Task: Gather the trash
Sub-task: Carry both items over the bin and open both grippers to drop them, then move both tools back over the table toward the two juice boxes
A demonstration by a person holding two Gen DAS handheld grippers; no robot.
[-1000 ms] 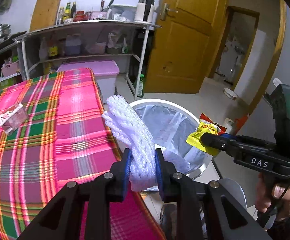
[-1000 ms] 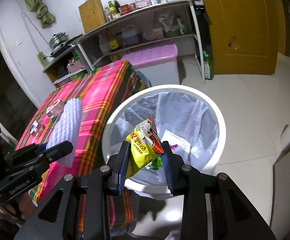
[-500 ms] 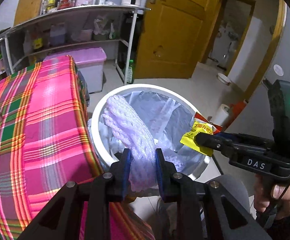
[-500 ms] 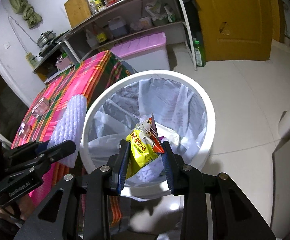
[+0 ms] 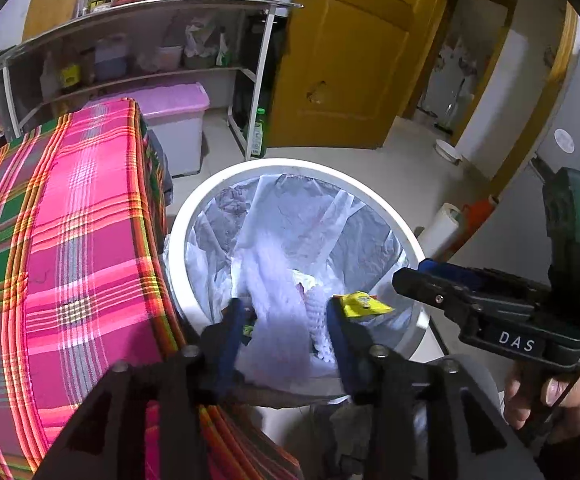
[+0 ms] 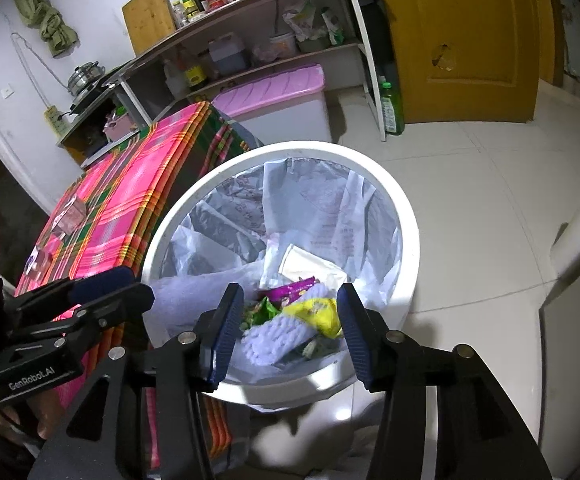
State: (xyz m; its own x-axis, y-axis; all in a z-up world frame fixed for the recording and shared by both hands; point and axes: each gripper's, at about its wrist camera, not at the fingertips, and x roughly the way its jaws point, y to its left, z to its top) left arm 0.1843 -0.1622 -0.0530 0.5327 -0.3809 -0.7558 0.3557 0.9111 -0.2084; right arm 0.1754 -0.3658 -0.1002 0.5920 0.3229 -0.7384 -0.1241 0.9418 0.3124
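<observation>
A white round trash bin (image 5: 298, 166) with a clear liner sits on the floor beside the table. My left gripper (image 5: 284, 312) hangs over its near rim, jaws opening. A white foam net (image 5: 278, 304), blurred, drops free between them, touching neither pad. My right gripper (image 6: 290, 296) is over the bin (image 6: 406, 216) too, jaws opening and holding nothing. The yellow snack wrapper (image 6: 318, 314) and the foam net (image 6: 278, 336) lie loose among wrappers inside the bin. Each gripper shows in the other's view: the right (image 5: 410, 274) and the left (image 6: 136, 286).
A table with a pink plaid cloth (image 5: 70, 240) borders the bin on the left, with small clear packets (image 6: 70, 216) on it. A pink-lidded box (image 5: 170, 104), a metal shelf, a green bottle (image 6: 392, 110) and a yellow door stand behind. A white roll (image 5: 442, 228) is on the floor.
Both grippers sank a little over the bin and opened. The foam net left the left jaws and the yellow wrapper left the right jaws; both dropped into the bin.
</observation>
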